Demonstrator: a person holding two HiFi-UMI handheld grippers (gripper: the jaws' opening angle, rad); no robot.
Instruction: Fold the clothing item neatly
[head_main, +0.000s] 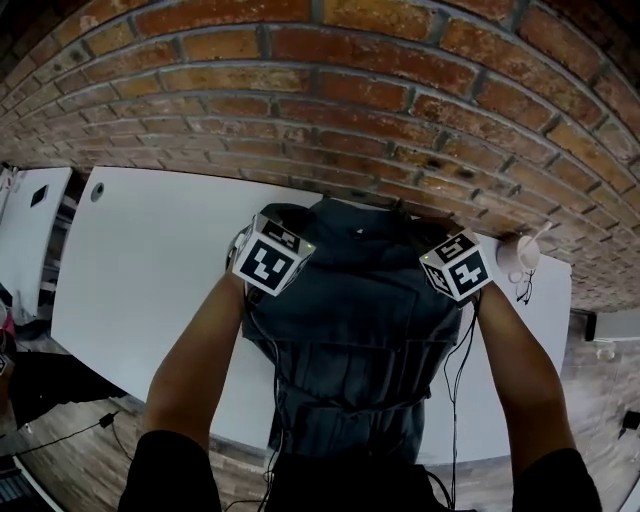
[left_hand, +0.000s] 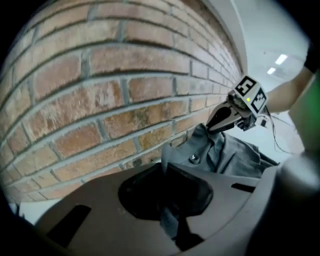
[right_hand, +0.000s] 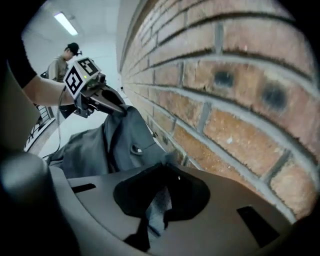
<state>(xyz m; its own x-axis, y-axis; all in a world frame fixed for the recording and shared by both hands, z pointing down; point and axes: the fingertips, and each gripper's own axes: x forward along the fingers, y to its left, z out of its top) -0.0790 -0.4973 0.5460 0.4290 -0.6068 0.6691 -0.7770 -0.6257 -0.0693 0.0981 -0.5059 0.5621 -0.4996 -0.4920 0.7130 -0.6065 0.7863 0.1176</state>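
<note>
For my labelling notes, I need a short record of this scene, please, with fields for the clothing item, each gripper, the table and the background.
clothing item: dark grey clothing item, spread on the table, top edge raised near the wall
left gripper: left gripper shut on the top edge, left corner
right gripper: right gripper shut on the top edge, right corner
table: white table
background: brick wall directly behind the table

Garment hem: garment (head_main: 350, 340) hangs over the table (head_main: 150, 260) edge, its end lost in the dark below.
Table's right end: pale objects (head_main: 522, 255), too small to name.
Background person (right_hand: 62, 62): distant, details unreadable.
</note>
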